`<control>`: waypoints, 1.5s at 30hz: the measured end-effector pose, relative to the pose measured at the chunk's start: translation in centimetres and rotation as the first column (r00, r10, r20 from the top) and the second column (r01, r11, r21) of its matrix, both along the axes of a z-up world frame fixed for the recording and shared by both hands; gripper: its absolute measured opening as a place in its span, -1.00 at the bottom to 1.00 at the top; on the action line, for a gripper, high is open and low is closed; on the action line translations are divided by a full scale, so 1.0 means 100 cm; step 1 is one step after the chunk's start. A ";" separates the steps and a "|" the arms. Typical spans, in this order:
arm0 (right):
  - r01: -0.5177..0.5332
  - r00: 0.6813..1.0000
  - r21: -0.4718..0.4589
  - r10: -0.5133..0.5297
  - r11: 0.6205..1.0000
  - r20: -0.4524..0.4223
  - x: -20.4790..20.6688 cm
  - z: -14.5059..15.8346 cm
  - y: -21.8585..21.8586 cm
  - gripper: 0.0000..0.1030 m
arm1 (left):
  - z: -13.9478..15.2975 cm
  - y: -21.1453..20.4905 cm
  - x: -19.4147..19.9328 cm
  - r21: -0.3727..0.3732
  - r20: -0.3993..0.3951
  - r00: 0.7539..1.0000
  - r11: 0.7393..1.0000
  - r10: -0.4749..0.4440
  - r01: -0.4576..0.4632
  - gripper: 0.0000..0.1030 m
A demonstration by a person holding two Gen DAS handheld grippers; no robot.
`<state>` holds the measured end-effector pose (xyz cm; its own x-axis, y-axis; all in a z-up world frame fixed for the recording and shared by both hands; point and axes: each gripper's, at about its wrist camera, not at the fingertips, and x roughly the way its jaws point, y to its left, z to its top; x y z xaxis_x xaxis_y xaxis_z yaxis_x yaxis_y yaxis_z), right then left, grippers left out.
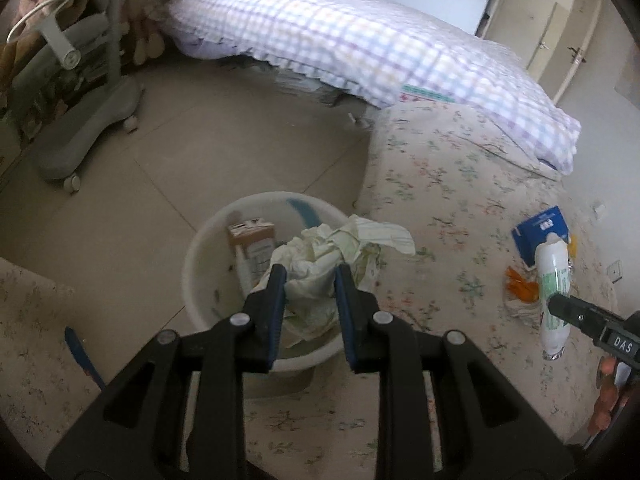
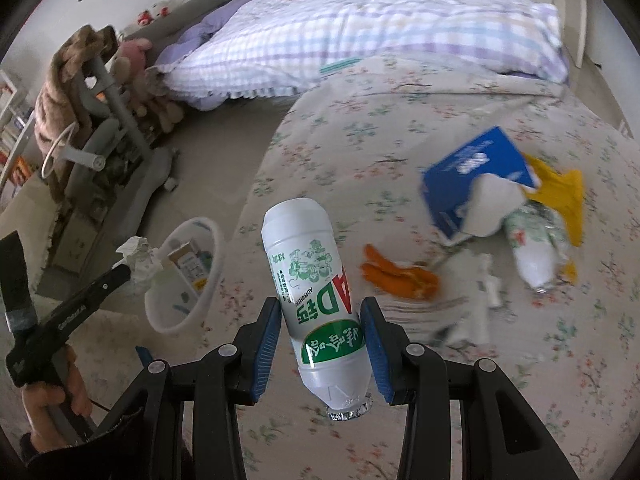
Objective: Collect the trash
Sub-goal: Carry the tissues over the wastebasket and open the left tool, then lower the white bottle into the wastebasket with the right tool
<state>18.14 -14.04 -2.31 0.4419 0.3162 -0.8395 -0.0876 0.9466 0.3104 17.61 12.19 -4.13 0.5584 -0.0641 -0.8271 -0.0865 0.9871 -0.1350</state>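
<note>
White-green bottle (probably blurred) on floral sheet.

A crumpled pale paper wad hung above the white round bin, which stood on the floor just beside the bed and held a brown carton. A white bottle with green print was tilted, neck down, above the flowered sheet — behind it lay orange peel, a torn blue box and a yellow wrapper.

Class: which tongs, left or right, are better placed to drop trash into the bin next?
Left. The left tongs hold paper right over the bin; the right tongs hold a bottle above the bed.
</note>
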 end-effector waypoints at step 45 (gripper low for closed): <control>-0.171 0.982 0.101 0.163 0.980 0.091 0.040 -0.039 0.139 0.35 | -0.021 0.092 -0.036 0.142 -0.106 0.981 0.979 0.164 -0.149 0.94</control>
